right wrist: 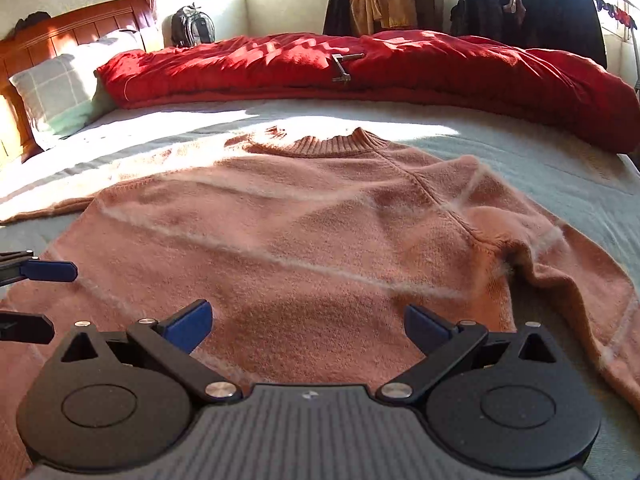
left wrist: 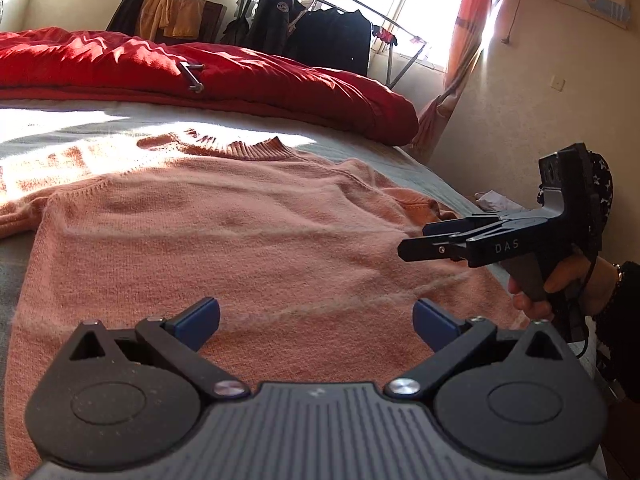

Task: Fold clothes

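A salmon-pink knitted sweater (left wrist: 240, 220) (right wrist: 300, 220) lies flat, front up, on the grey bed sheet (right wrist: 540, 160), with its ribbed collar (left wrist: 256, 149) (right wrist: 336, 144) at the far side. One sleeve (right wrist: 580, 300) is bunched at the right; the other sleeve (right wrist: 44, 208) stretches out to the left. My left gripper (left wrist: 316, 320) hovers open over the hem, nothing between its blue pads. My right gripper (right wrist: 308, 322) is open too, over the hem's right part. In the left wrist view the right gripper (left wrist: 416, 240) shows side-on, held by a hand (left wrist: 560, 284). The left gripper (right wrist: 40, 298) pokes in at the right wrist view's left edge.
A red duvet (left wrist: 240, 72) (right wrist: 360, 64) is piled along the far side of the bed, a small metal crank (left wrist: 192, 76) on it. A checked pillow (right wrist: 60, 88) leans on the wooden headboard (right wrist: 60, 28). Behind stand a clothes rack (left wrist: 328, 28) and a backpack (right wrist: 192, 26).
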### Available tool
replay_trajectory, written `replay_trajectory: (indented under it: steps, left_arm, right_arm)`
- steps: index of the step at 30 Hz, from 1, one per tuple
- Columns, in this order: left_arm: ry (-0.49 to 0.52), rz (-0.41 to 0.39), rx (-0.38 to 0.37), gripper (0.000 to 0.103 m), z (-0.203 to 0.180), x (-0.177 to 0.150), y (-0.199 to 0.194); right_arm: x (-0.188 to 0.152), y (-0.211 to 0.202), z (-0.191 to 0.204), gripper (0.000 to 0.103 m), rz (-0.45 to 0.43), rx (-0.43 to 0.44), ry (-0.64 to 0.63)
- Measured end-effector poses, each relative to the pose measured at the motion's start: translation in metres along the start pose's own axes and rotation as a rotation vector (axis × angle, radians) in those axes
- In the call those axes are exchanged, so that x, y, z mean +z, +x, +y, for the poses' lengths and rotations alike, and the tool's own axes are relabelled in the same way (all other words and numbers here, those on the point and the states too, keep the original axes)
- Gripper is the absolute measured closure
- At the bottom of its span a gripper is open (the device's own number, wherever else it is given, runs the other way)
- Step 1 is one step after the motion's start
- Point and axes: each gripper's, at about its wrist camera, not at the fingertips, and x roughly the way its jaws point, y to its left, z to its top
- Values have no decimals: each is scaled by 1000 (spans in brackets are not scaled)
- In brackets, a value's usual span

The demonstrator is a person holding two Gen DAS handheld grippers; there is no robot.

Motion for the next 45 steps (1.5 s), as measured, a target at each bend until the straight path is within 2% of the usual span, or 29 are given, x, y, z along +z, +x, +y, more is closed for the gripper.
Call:
replay_trajectory:
  steps: [3,7,13,16,18,21,24,29,32,36,39,42,45]
  left_arm:
    - [-9,13,5,1,3,-1,3]
    - [-18,29,18,1,6,-2,6]
    - [2,51,30,1,2,-3,9]
    - [30,55,42,1,-5,-3,7]
    - [58,51,60,1,-13,-3,3]
    - [125,24,65,1,-29,-3,-9]
    - [173,6,41,1,-40,-6,-12]
    - [173,44,39,1,-41,-9,-1]
    - [164,36,55,1,-40,-8,-4]
    - [148,5,14,1,-39,-6,-11]
    - [134,26,5,1,-34,-7,-1]
    - [115,71,36,1,-28,-9,11]
    - [95,91,41,1,-22,-10,18]
  right_arm:
    - [7,23,13,0,51,11,-60]
    - [-12,26,8,0,141,-68,-76]
    - [-57,-40,-16,0,169,-176,26]
    - [-66,-73,-5,0,118,-156,99]
    - [-73,-92,7,0,77,-89,145]
    - [-90,-100,31,0,77,-30,131]
    - [-119,-97,48,0,133,-51,85]
    - [-148,-114,46,0,53,-83,103]
    - [-143,-113,45,0,74,-91,98]
    - [-128,-109,37,0,85,-92,145]
    - [-112,-113,22,0,19,-101,189]
    - [-88,-114,-7,0,-45,-129,243]
    - [-74,-112,-44,0,-100,-123,358]
